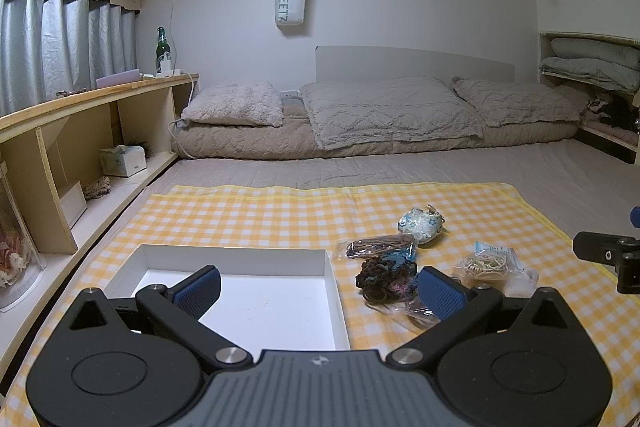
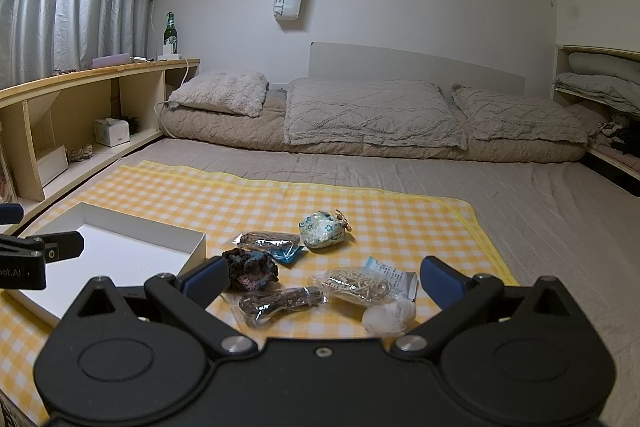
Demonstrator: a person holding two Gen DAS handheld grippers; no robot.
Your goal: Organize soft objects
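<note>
Hovering wide open, the left gripper (image 1: pixel 318 291) frames the empty white box (image 1: pixel 280 301) ahead of its left finger, with the dark crocheted scrunchie (image 1: pixel 380 273) just inside its right one. Moving right, the right gripper (image 2: pixel 320 281), also spread and holding nothing, faces the pile: the brown cord packet (image 2: pixel 280 301) lies crosswise between its fingers, so I'd say the right hand is nearer.

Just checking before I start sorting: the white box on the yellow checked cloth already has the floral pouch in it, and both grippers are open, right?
Not quite. The white box holds nothing; the floral pouch lies on the yellow checked cloth beside the other small items, as the right wrist view shows. The rest stands: the left gripper and right gripper are both open.
</note>
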